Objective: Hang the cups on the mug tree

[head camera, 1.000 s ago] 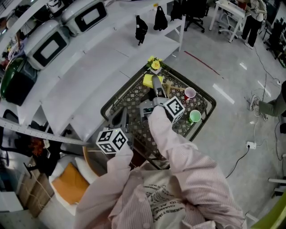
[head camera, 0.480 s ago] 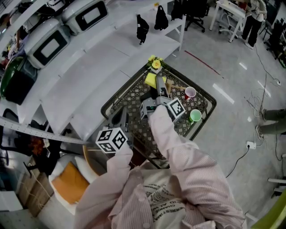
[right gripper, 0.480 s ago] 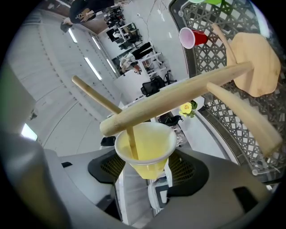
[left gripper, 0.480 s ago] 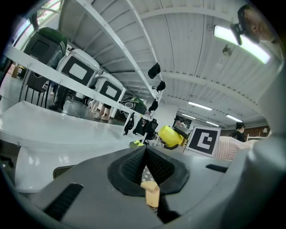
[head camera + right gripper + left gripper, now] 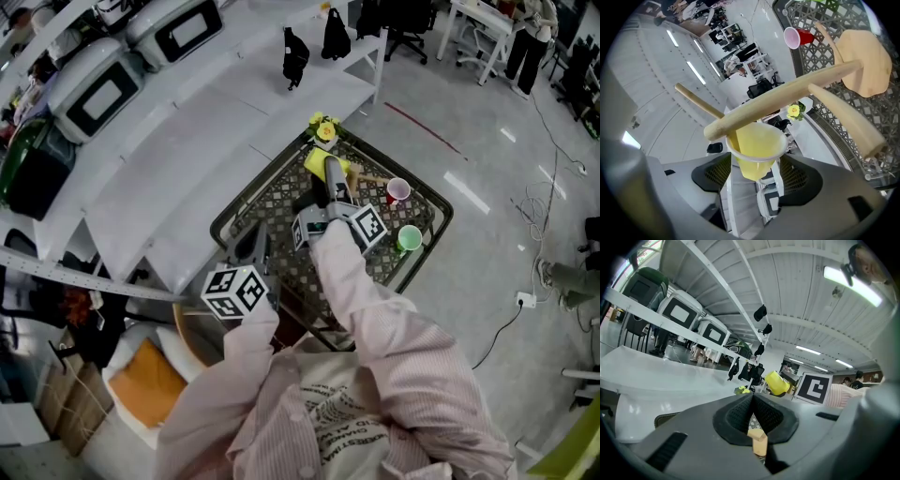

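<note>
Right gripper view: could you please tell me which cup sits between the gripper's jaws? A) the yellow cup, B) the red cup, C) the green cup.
A: the yellow cup sits between the pads of the right gripper, while the red cup is well away from it.

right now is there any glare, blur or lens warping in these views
Head view: fisheye bowing at the edges, light streaks glaring off the floor. Left gripper view: ceiling light blown out, corners vignetted. Right gripper view: yellow cup sharp, mug tree bent by distortion.
</note>
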{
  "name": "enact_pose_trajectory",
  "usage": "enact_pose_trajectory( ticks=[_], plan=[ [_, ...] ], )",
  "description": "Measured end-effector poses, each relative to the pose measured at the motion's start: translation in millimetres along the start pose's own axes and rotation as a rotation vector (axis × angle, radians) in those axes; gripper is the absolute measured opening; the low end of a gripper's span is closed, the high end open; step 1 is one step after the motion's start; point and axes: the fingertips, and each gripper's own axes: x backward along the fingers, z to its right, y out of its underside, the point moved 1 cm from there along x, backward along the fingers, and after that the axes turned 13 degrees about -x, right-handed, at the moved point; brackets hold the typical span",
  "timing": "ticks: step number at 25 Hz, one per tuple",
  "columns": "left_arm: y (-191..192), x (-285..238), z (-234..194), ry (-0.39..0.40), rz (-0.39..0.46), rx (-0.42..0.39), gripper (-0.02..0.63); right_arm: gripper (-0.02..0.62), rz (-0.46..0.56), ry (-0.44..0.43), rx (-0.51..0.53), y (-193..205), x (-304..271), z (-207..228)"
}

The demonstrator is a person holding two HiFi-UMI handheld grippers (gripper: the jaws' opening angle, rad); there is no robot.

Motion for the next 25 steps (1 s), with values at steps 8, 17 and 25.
enact_pose_trajectory(
  ticks=[8,17,25],
  plan=[
    [2,5,-2,0.011,-0.002,0.003,-0.002,0.308,-0.071,0.023,0.017,19,5,11],
    [10,14,-1,0.032,-0.009,0.008,-0.002,0.308,-0.259,0.038,0.166,60,26,15],
    [30,13,9,0.079,-0.043,0.034,-0.002,0.307,-0.438,0.000,0.440,79,58,-4]
  ],
)
